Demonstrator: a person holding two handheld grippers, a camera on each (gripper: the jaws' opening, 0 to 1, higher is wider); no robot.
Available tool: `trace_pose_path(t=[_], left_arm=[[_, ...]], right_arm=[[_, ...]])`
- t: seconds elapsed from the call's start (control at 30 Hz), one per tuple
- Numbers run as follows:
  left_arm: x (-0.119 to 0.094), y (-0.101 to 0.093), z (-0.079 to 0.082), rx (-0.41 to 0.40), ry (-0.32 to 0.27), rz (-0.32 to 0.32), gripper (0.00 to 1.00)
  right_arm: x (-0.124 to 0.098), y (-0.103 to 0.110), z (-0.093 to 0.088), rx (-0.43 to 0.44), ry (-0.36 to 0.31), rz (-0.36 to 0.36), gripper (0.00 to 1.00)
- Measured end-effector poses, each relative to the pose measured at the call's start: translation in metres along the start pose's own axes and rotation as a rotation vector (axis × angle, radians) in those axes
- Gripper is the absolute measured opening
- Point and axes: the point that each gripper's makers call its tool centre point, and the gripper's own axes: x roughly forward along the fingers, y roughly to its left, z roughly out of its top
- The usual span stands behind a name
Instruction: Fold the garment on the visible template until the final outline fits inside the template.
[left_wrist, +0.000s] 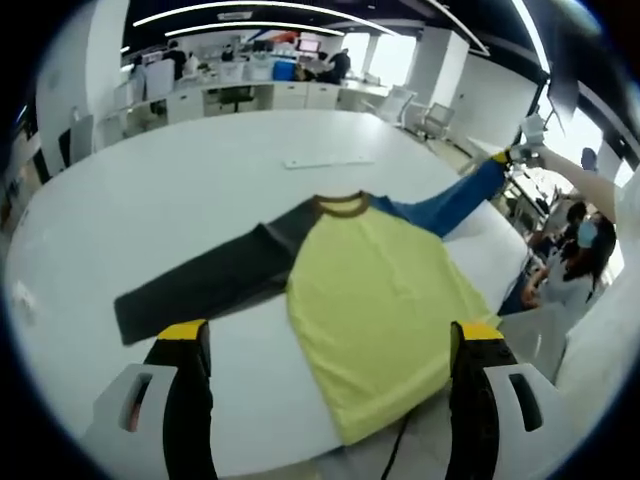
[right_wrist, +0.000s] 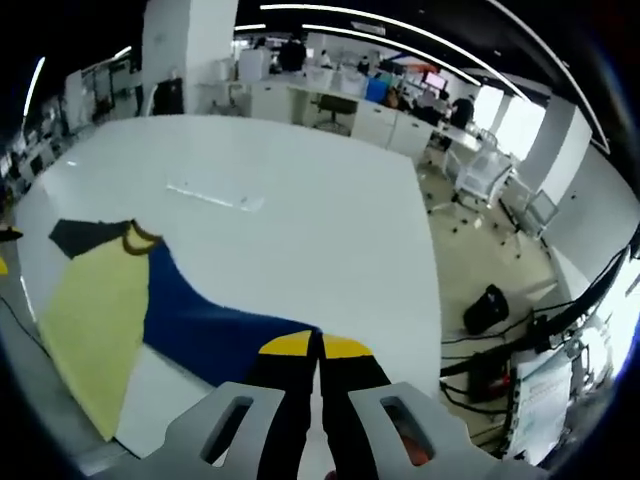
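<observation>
Shirt (left_wrist: 375, 300) flat on bench (left_wrist: 180, 190), unfolded. Right hand-held gripper (right_wrist: 318, 350) pinching blue sleeve (right_wrist: 215, 330); left hand-held gripper (left_wrist: 330, 335) spread, empty. Folding barely started.

**Shirt spread flat near the surface's front edge**

In the left gripper view the shirt (left_wrist: 375, 300) lies flat on the surface (left_wrist: 180, 190), its hem at the near edge and its collar (left_wrist: 342, 205) pointing away. One sleeve (left_wrist: 205, 280) stretches left across the surface. The other sleeve (left_wrist: 450, 203) runs right and upward to the right gripper (left_wrist: 522, 152), off the surface's right side. A flat strip (left_wrist: 328, 161) lies on the surface behind the collar. The left gripper (left_wrist: 330, 345) sits before the hem, one of its fingers on either side of the shirt's body.

In the right gripper view the sleeve's end sits between the closed fingers (right_wrist: 290, 350) of the right gripper.
</observation>
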Motion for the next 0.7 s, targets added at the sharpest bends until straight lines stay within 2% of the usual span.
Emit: trace_pose_path(t=[0.17,0.33,0.43,0.5,0.57,0.7], left_arm=[[-0.005,-0.006,-0.001,0.003,-0.012,-0.014,0.96],[-0.011,-0.013,-0.003,0.011,-0.022,-0.028,0.96],[-0.013,-0.016,-0.005,0.015,-0.027,-0.034,0.96],[-0.014,-0.017,-0.007,0.022,-0.022,-0.034,0.96],[-0.014,-0.019,-0.009,0.035,-0.015,-0.038,0.96],[-0.018,-0.021,-0.007,0.049,-0.026,-0.044,0.96]], right_arm=[[-0.007,0.002,0.013,-0.049,0.001,-0.004,0.02],[-0.012,0.015,0.02,-0.096,0.007,0.006,0.02],[-0.017,0.028,0.028,-0.134,0.0,0.023,0.02],[-0.021,0.037,0.036,-0.201,-0.006,0.031,0.02],[-0.025,0.046,0.042,-0.23,-0.005,0.037,0.02],[-0.032,0.062,0.056,-0.252,-0.028,0.061,0.02]])
